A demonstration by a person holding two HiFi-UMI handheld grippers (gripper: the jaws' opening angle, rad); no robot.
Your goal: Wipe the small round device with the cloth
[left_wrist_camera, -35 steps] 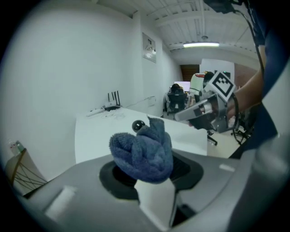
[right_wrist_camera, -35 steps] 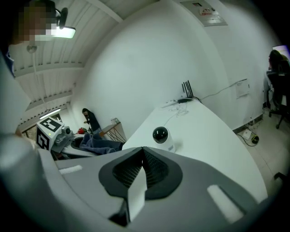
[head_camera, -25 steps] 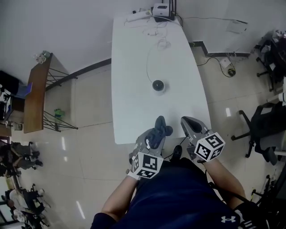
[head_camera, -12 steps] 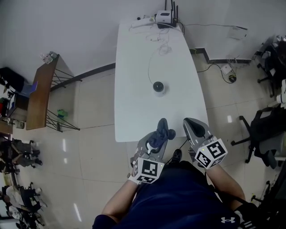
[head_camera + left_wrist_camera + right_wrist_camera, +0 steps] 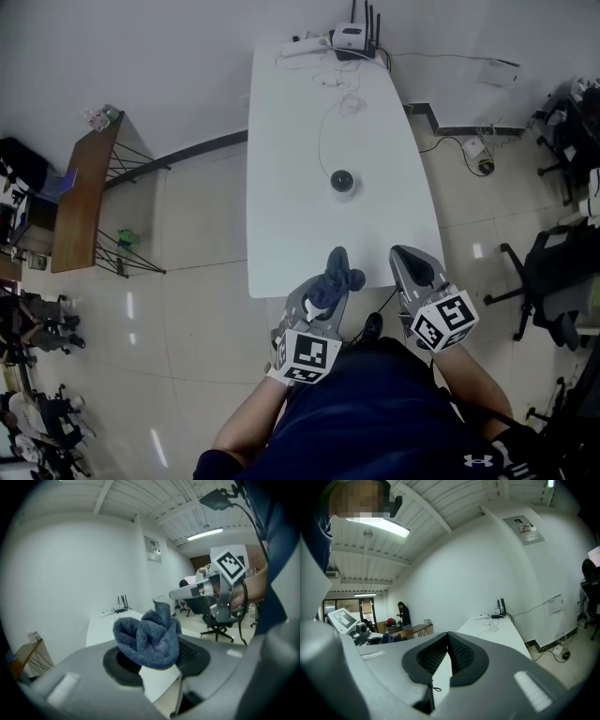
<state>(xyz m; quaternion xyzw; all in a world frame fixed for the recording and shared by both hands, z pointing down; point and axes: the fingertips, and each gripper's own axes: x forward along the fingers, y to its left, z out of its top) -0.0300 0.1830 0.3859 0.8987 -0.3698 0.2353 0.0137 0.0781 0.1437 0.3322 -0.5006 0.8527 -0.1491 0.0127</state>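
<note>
On the left gripper (image 5: pixel 325 285), the fingers stand partly apart, clamped on the bunched blue cloth (image 5: pixel 337 270) by the counter's (image 5: pixel 286 206) near edge. Just beside it, the right gripper (image 5: pixel 405 258) has its fingers pressed together, empty. Farther out, the small round device (image 5: pixel 343 180) sits mid-counter, well apart from both.

Bright, even indoor light falls from a ceiling tube lamp (image 5: pixel 377 525) (it flares slightly). Both gripper views bulge and darken at their edges, foreground soft; the head view is sharp, its floor (image 5: pixel 187 216) glinting faintly.
</note>
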